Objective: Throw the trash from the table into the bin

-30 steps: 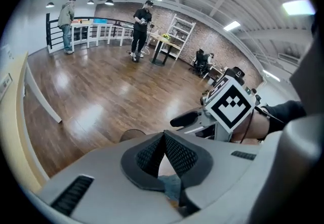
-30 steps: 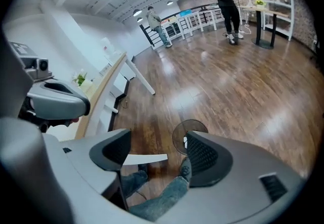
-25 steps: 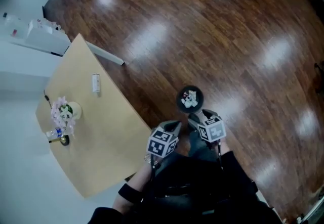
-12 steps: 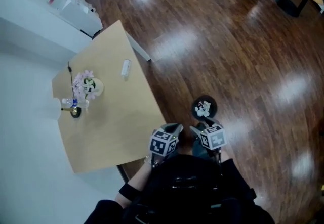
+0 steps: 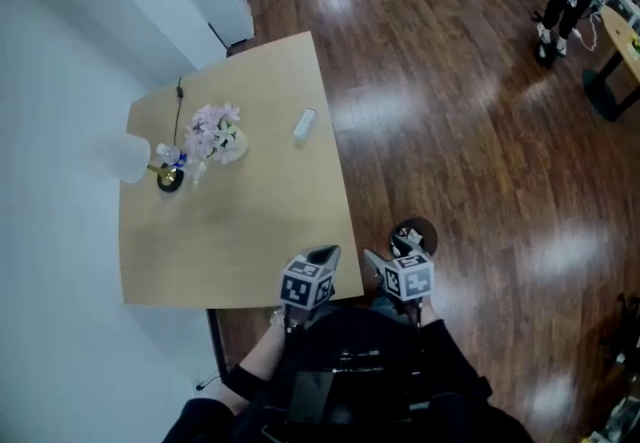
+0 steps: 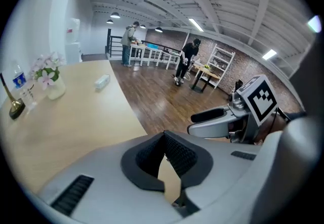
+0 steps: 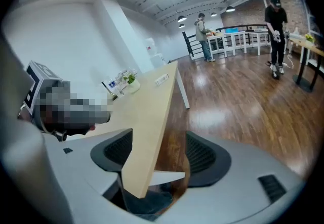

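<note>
Left gripper (image 5: 323,255) shut and empty, right gripper (image 5: 375,259) half-open and empty, a careless reach for the far small white wrapper (image 5: 305,124) could topple the nearby pink-flower vase (image 5: 215,139).

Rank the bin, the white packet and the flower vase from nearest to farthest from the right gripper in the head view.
1. Bin, on the floor beside the right gripper.
2. White packet, near the table's right edge.
3. Flower vase, farther left on the table.

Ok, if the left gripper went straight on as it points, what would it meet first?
Probably the bare table top, near its corner: the left gripper points down at light wood there. Depth is unclear; it might clear the edge.
</note>
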{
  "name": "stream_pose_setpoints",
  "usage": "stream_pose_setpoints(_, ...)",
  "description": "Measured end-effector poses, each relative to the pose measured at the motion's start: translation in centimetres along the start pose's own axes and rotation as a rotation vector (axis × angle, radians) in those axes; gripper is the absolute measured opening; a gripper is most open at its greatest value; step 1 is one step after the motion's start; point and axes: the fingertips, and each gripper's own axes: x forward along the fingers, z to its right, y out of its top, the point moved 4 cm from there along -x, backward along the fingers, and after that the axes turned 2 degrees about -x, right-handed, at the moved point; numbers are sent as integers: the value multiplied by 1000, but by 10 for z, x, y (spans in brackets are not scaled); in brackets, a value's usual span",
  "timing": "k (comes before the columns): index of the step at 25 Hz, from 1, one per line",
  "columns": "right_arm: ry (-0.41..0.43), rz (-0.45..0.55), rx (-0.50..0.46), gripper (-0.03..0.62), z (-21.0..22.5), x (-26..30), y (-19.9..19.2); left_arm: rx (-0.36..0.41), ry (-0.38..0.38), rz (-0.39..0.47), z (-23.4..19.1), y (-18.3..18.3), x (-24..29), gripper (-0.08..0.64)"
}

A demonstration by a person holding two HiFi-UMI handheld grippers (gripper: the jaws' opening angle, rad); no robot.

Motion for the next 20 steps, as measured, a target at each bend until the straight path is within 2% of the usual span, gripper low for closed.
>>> stream_pose_setpoints(5, 8, -14, -108, 340, -41, 24, 25, -30, -2, 49, -35, -4, -24, 2)
stream_pose_setpoints(11, -6, -26, -152, 337, -70, 44, 32, -80, -25, 80, -71, -17, -30, 2)
stream_pose_setpoints(15, -6, -55, -170, 334, -65, 66, 49, -129, -19, 83, -86, -17, -23, 2)
stream_pose_setpoints(20, -7, -31, -173, 331, -45, 127, 110, -193, 48, 84, -121, 8, -4, 2)
